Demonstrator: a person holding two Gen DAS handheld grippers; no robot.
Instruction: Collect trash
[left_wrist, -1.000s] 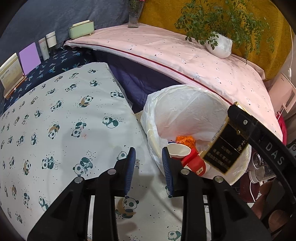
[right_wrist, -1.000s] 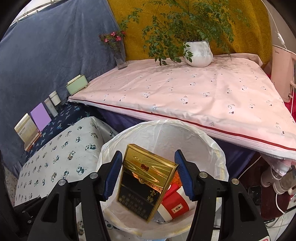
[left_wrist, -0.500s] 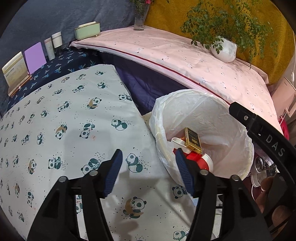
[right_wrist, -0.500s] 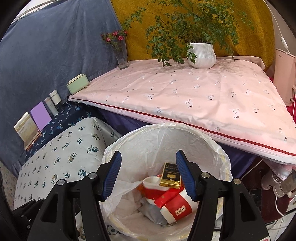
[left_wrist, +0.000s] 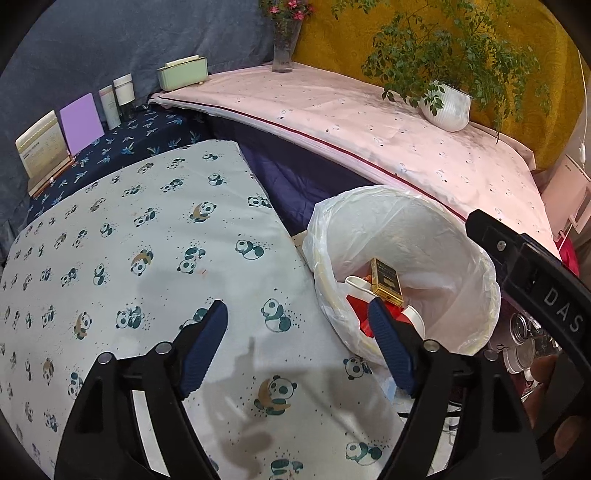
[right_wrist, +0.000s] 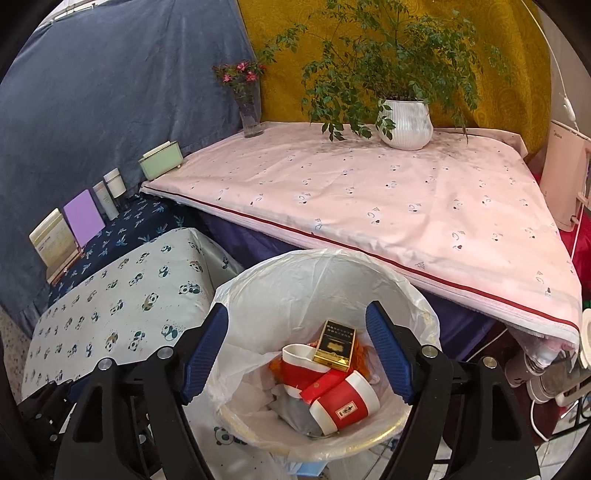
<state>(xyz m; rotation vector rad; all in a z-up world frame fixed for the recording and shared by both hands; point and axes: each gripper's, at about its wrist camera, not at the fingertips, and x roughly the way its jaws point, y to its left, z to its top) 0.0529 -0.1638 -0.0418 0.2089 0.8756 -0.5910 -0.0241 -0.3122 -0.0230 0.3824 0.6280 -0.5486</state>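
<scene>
Gold-and-black cigarette pack (right_wrist: 334, 345) lies in the lined trash bin (right_wrist: 424, 317), both sets of jaws wide and empty.

Panda-print cloth (left_wrist: 129, 258) fills the left wrist view from nine o'clock to centre; the left gripper (left_wrist: 295, 325), jaws just opened wide with nothing between them, hangs over it, the bin at three o'clock beside the letters "DAS" on the right gripper's body. Only the right wrist view looks straight into the bin: its right gripper (right_wrist: 297, 323), jaws also just widened and empty, frames the pack atop red-and-white paper cups (right_wrist: 343, 406), whose label is too small to read.
</scene>
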